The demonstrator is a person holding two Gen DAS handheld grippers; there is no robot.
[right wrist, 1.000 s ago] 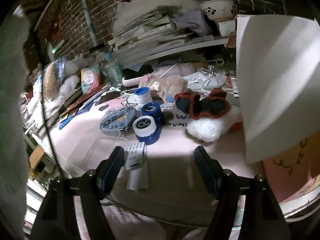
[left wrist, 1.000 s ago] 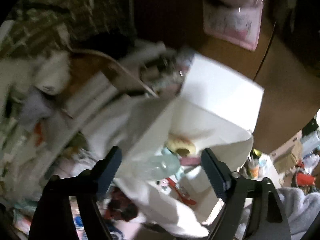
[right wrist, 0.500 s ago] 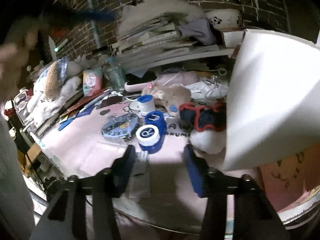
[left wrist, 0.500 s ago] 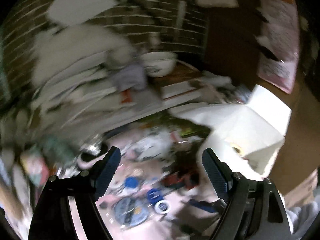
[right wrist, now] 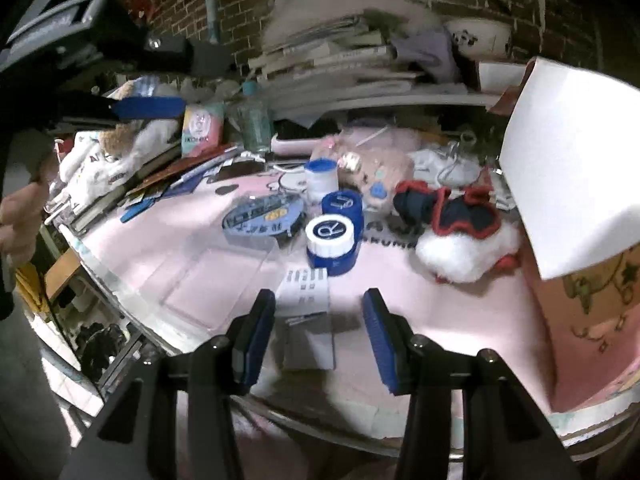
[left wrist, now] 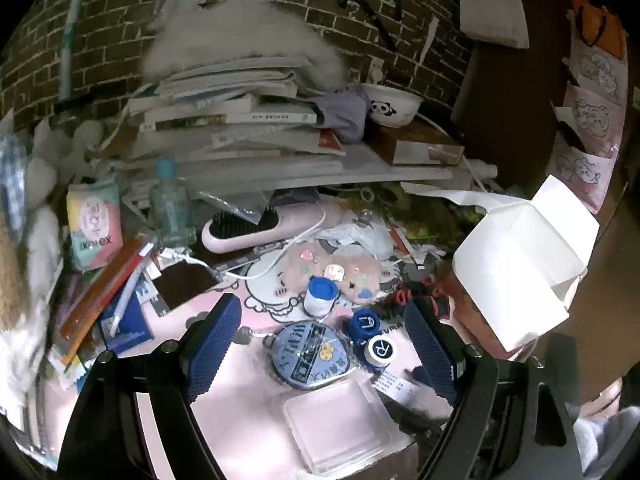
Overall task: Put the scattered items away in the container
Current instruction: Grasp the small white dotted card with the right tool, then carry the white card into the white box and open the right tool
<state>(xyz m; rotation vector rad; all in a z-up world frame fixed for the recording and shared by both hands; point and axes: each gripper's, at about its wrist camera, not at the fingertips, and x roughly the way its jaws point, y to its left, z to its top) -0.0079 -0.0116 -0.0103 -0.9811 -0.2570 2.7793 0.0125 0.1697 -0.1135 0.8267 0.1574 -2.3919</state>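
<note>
Both my grippers hang over the near edge of the pink table (right wrist: pixel 460 320), each with nothing between its fingers. My left gripper (left wrist: pixel 322 350) is spread wide, its blue pads framing a round blue tin (left wrist: pixel 308 354) and the lens case (left wrist: pixel 372 340) with its two caps, one marked R, one marked L. My right gripper (right wrist: pixel 320 332) is parted to a middling gap above a small leaflet (right wrist: pixel 306 312) lying flat near the table's front edge, not touching it. Just behind the leaflet stands the lens case (right wrist: pixel 334 236), the round blue tin (right wrist: pixel 262 216) to its left and a white bottle with a blue cap (right wrist: pixel 320 176) further back. A clear flat lid (left wrist: pixel 340 424) lies near the front edge, just beside the tin. At the table's right edge sits the white box (right wrist: pixel 572 160), flaps up; its contents cannot be seen. Beside the box lies a fluffy white plush with a dark, red-trimmed piece (right wrist: pixel 460 216). Toward the back edge: a pink hairbrush (left wrist: pixel 264 228), a clear bottle (left wrist: pixel 170 204), a white cable (left wrist: pixel 224 264), a pastel packet (left wrist: pixel 94 224) and a tall stack of books and papers (left wrist: pixel 240 120) with a panda bowl (left wrist: pixel 392 104) on top.
</note>
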